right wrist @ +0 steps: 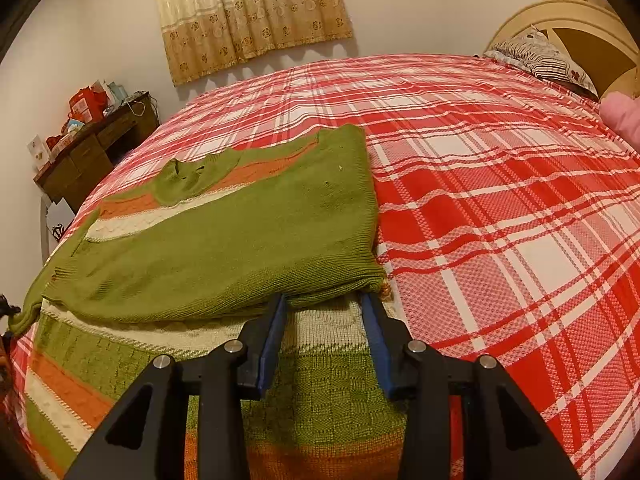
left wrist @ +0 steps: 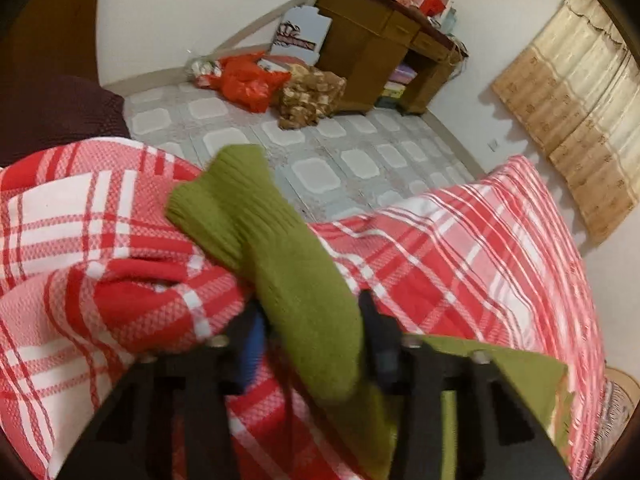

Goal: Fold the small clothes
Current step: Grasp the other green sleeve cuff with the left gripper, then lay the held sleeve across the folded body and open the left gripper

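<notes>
**Q:** What did the left panel show, and how was the step best done?

**A:** The left gripper (left wrist: 312, 320) stood with its jaws apart, the green sleeve (left wrist: 256, 232) passing between them; whether the pads pinched the knit could not be told. The sleeve ran toward 11 o'clock, its cuff raised above the plaid bedspread (left wrist: 460, 248). Judged from this, the sleeve was being carried over the body; it would be laid best flat and straight, with no twist at the cuff.

**Q:** And the right panel?

**A:** The right gripper (right wrist: 326, 308) was open, its blue pads straddling the folded edge of the sweater (right wrist: 240, 240), which lay on the bedspread from 9 to 12 o'clock, green back uppermost over the striped front. A clean fold called for a grip on both layers at that edge.

**Q:** What else surrounded the work?

**A:** A wooden desk (left wrist: 384, 40) with red boxes at 1 o'clock and a red bag (left wrist: 248, 80) on the tiled floor in the left panel; a curtain (right wrist: 248, 12) at 11 o'clock and a pillow (right wrist: 540, 56) at 2 o'clock in the right. A rumpled ridge of bedspread beside the sleeve might snag the cloth.
</notes>
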Motion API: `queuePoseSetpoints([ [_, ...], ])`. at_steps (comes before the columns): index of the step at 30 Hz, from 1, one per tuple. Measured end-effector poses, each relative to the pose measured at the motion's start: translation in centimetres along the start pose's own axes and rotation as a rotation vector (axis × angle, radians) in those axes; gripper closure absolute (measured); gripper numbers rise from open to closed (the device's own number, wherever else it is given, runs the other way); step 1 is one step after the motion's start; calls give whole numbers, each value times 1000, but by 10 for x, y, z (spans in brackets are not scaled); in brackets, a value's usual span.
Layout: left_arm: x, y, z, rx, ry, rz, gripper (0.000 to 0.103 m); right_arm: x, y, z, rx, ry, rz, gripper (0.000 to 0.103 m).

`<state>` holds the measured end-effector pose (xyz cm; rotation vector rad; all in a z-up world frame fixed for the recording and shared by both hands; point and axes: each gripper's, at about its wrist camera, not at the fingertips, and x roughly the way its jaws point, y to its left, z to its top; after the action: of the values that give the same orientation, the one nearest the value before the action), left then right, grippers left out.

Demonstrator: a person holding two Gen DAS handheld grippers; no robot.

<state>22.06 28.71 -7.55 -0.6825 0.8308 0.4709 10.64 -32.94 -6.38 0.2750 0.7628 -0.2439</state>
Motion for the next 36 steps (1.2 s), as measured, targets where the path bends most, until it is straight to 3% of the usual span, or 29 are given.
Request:
queuePoseSetpoints([
  [3, -3, -3, 0, 34, -22, 4, 86, 0, -1, 0, 2, -1, 2, 62],
  [6, -26, -26, -3, 126, -100, -22, 87, 0, -1, 0, 1, -1, 2, 62],
  [10, -92, -97, -35, 362, -289, -147, 87, 0, -1, 0, 1, -1, 1, 62],
  [14, -145, -171, -101, 584, -387, -296, 87, 0, -1, 1, 2, -1, 3, 61],
  [18, -155, -229, -186, 771, -331, -387, 87, 0, -1, 1, 1, -1, 2, 61],
  [19, -151, -241, -216, 832, -310, -388, 87, 1, -1, 1, 1, -1, 2, 61],
  [22, -136, -257, -266, 940, -264, -374, 87, 0, -2, 1, 4, -3, 6, 61],
  [25, -117, -258, -293, 1006, -158, -326, 84, -1, -3, 1, 7, -6, 9, 61],
  [26, -116, -254, -296, 1018, -139, -318, 79, -1, -3, 1, 8, -6, 10, 61],
  [28, -120, -244, -299, 1038, -83, -339, 59, -1, -3, 1, 9, -7, 12, 61],
  [30, -131, -229, -291, 1026, -66, -376, 15, -1, -3, 1, 11, -7, 14, 61],
  [32, -147, -210, -281, 1004, -109, -386, 4, -1, -3, 1, 10, -7, 13, 61],
  [36, -144, -171, -252, 906, -92, -359, 3, -1, -4, 1, 8, -6, 11, 61],
])
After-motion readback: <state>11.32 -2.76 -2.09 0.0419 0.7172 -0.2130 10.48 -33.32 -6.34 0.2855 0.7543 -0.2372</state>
